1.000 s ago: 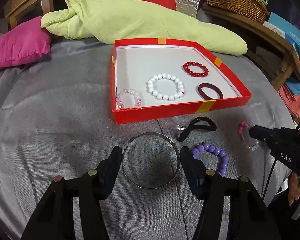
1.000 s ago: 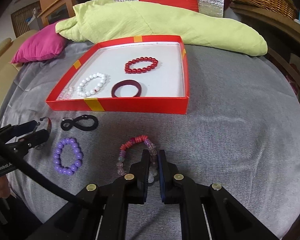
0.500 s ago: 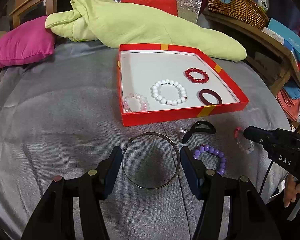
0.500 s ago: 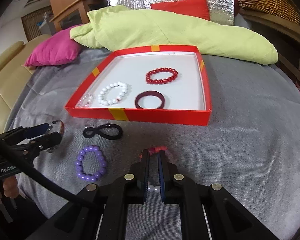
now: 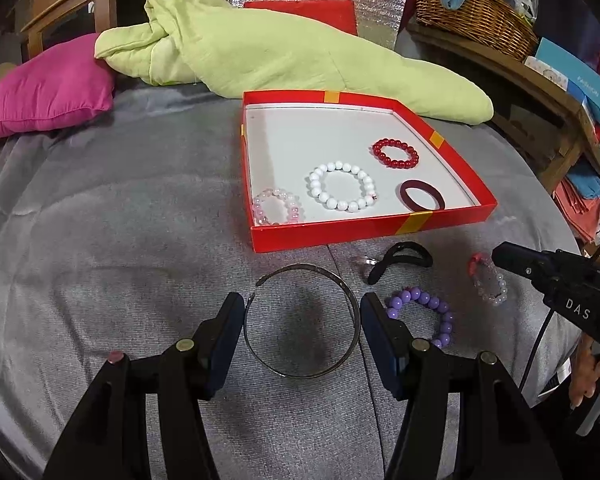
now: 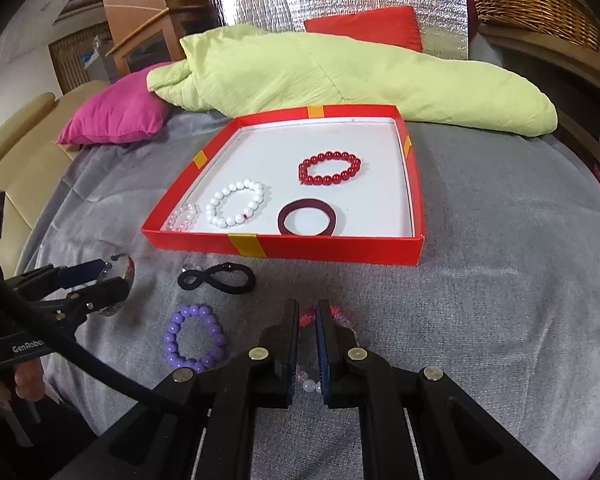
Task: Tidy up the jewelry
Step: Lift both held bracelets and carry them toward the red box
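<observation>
Lifting clear of the grey bed cover since a second ago, toward the red tray: right gripper, fingers clenched on the mixed pink-and-clear bead bracelet, dangling light and floppy. Left gripper grasping the stiff silver bangle by its sides. Lying in the tray: four pieces. Lying before it: purple bracelet, black hair tie.

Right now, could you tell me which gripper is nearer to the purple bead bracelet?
Left. The left gripper, clamped on the metal bangle, has one finger beside the purple bead bracelet. The right gripper, shut on the mixed bead bracelet, sits slightly farther off.
</observation>
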A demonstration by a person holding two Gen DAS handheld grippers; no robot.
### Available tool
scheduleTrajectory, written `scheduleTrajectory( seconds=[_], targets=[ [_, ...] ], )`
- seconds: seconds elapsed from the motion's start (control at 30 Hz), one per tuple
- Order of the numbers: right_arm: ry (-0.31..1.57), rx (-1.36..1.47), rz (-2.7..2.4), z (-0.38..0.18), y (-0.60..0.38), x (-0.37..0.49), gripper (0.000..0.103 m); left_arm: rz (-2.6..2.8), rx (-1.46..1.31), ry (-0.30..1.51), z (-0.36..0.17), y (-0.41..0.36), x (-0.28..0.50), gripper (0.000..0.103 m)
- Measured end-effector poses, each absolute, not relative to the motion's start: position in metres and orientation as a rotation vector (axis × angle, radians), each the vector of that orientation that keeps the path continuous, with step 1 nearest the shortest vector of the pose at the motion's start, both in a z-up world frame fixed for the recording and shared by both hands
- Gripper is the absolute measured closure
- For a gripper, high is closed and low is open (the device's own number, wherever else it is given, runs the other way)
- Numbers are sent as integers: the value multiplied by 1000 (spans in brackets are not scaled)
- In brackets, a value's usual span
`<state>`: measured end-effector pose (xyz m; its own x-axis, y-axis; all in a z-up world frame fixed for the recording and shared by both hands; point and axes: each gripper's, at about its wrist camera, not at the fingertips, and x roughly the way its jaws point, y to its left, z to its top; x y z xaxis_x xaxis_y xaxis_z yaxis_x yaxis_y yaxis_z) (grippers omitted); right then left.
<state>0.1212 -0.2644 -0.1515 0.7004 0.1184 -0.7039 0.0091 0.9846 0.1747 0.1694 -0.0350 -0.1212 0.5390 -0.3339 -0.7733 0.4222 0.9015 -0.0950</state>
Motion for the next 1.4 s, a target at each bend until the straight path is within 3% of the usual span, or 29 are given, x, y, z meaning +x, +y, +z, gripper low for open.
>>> scheduleTrajectory(
  seconds=[0.27,0.47,0.5,0.57,0.63,0.7,0.9,0.97,1.03,1.07,1.4],
  targets=[
    [746,187,69,-142,-272,116,94,-448,123,886,-119,-37,169,41],
    [861,236,49,-159,-290,124,93,-448,131,891,-120,-38,169,41],
    [899,244,49,-163,-292,126,90,-449,127,895,-121,-38,170,41],
    [935,238,33,-169,-292,128,72,-450,129,896,-121,-39,170,41],
    [946,238,44,-171,-290,127,38,-452,134,896,-122,-42,170,41],
    [923,225,66,-168,-286,124,35,-454,133,899,-123,-43,170,41],
    [940,128,78,-177,-265,125,36,-458,136,902,-124,-43,170,41],
    [926,62,51,-179,-258,125,48,-458,136,901,-124,-43,169,41],
    [915,41,48,-179,-257,125,80,-460,132,902,-123,-42,169,41],
    [913,48,51,-179,-259,125,86,-460,133,902,-123,-42,170,41],
    [844,114,77,-166,-269,121,87,-458,139,901,-124,-43,170,41]
  ],
)
